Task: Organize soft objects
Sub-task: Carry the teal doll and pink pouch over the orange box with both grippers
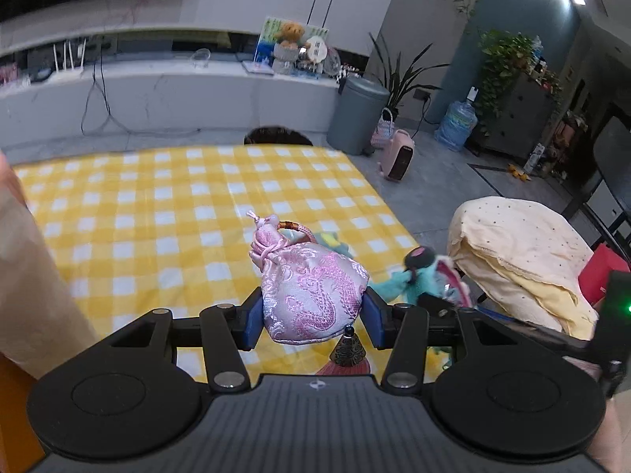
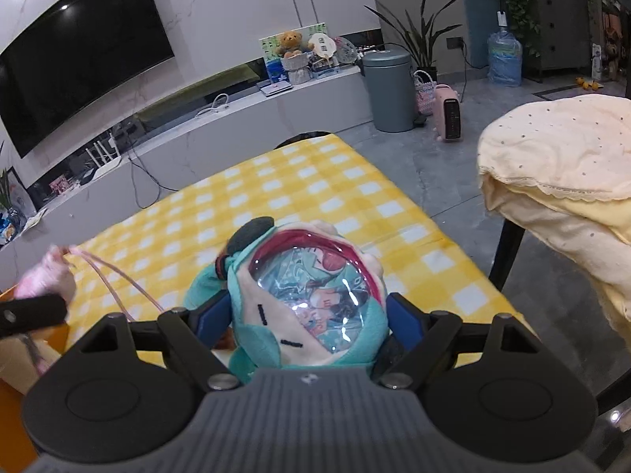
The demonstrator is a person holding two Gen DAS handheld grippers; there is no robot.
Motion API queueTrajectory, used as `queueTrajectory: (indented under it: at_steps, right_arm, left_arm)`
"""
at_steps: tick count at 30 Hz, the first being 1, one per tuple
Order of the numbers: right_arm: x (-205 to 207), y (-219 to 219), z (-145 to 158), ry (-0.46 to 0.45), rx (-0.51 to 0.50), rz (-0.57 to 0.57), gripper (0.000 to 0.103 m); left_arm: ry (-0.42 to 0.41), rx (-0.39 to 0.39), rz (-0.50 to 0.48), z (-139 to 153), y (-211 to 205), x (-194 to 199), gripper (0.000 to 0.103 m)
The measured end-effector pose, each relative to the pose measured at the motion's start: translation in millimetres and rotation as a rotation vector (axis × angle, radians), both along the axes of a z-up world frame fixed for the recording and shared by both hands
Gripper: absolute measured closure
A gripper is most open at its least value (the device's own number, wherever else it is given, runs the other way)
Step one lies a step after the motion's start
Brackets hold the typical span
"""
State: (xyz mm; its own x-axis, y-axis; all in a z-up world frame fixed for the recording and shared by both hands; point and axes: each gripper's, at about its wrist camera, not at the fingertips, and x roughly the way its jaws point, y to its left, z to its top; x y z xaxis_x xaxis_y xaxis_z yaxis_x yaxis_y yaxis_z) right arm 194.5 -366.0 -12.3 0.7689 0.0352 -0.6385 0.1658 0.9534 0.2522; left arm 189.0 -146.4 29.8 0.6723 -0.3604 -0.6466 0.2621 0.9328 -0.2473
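My left gripper [image 1: 313, 317] is shut on a pink silk drawstring pouch [image 1: 311, 291] with a dragon pattern, held above the yellow checked cloth [image 1: 157, 216]. Its metal charm and red tassel [image 1: 349, 354] hang below. My right gripper [image 2: 307, 321] is shut on a teal plush toy [image 2: 311, 299] with a clear picture window and a black ear. The plush also shows at the right in the left wrist view [image 1: 426, 272]. The pouch and its cord show blurred at the left in the right wrist view [image 2: 49, 276].
A chair draped in pale yellow cloth [image 2: 560, 165] stands right of the table. A beige bag or sleeve [image 1: 27, 276] is at the left edge. A grey bin [image 2: 388, 90], a pink heater [image 2: 447, 112] and a TV shelf lie beyond the table.
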Motion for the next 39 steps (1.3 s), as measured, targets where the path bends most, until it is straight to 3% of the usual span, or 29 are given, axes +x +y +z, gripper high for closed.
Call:
queueTrajectory:
  at_steps: [2, 6, 10, 19, 22, 26, 29, 33, 39]
  right_arm:
    - [0, 11, 7, -0.012, -0.003, 0.011, 0.021]
    - [13, 34, 28, -0.019, 0.027, 0.027, 0.021]
    - [36, 60, 55, -0.022, 0.031, 0.045, 0.021]
    - [102, 131, 136, -0.031, -0.099, 0.094, 0.021]
    - [116, 163, 165, -0.054, -0.093, 0.153, 0.021]
    - [124, 218, 193, -0.091, -0.085, 0.266, 0.021]
    - [120, 263, 206, -0.127, -0.063, 0.377, 0.021]
    - [100, 316, 209, -0.123, -0.053, 0.530, 0.021]
    - [63, 366, 193, -0.090, -0.142, 0.642, 0.021]
  left_arm:
    - [-0.026, 0.003, 0.006, 16, 5, -4, 0.046]
    - [-0.082, -0.075, 0.000, 57, 25, -6, 0.046]
    - [-0.142, -0.027, 0.028, 92, 40, 1, 0.046]
    - [-0.124, -0.009, 0.174, 116, 127, 25, 0.046]
    - [-0.141, -0.015, 0.239, 115, 168, 22, 0.046]
    - [-0.134, 0.038, 0.350, 104, 218, 24, 0.046]
    - [-0.113, 0.063, 0.375, 88, 244, 23, 0.046]
    - [-0.092, 0.114, 0.379, 61, 264, 21, 0.046]
    - [0.002, 0.203, 0.410, 12, 290, 32, 0.046]
